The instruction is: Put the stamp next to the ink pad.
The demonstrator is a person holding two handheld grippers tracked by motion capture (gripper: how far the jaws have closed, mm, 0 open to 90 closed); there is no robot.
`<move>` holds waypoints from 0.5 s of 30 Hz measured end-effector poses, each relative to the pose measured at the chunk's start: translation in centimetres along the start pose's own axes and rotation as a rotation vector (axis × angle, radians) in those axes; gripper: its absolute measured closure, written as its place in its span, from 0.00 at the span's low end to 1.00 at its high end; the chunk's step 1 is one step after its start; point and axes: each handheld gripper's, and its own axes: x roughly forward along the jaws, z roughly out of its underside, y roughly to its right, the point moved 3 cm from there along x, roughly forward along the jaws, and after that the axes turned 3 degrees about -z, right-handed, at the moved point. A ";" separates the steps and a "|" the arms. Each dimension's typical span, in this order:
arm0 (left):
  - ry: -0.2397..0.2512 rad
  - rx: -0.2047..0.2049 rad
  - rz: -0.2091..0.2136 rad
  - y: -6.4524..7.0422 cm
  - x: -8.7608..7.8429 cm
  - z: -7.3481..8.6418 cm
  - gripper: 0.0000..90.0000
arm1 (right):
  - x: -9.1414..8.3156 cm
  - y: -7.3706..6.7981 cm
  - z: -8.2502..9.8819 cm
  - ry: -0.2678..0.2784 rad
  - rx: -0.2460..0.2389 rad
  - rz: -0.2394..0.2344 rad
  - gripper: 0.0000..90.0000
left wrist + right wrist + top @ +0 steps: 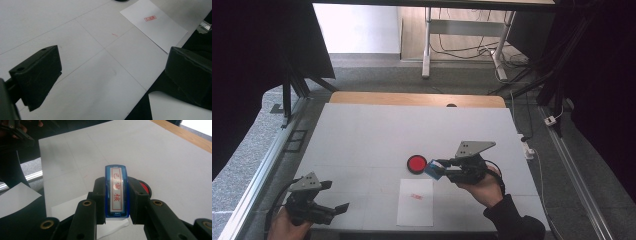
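The right gripper is holding a blue stamp, its jaws pressing on the stamp's two long sides; in the right gripper view the stamp's clear top, with red characters inside a red frame, is facing the camera. In the high view the stamp is hanging just above the white worktop, right beside the round red ink pad in its black case and just beyond the far right corner of the white sheet of paper. The same ink pad is peeking out behind the right jaw in the right gripper view. The paper is lying flat near the worktop's near edge and is carrying a small red stamped mark in its upper half; the left gripper view is showing that mark as a small red rectangle. The person's right hand, in a dark sleeve, is gripping the tool from behind. The left gripper is resting low at the near left corner of the worktop, well apart from the paper, with its jaws standing wide apart and nothing between them. The person's left hand is holding it at the picture's bottom edge.
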 end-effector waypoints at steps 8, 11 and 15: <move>0.010 -0.009 0.007 -0.1 -0.1 0.0 0.00 | -0.4 0.8 0.5 -0.009 0.014 0.036 0.79; 0.010 -0.008 0.007 -0.1 -0.1 0.1 0.00 | -0.6 1.1 0.8 -0.017 0.022 0.059 0.79; 0.010 -0.010 0.010 -0.1 -0.1 0.1 0.00 | -1.0 1.7 1.1 -0.017 0.038 0.084 0.79</move>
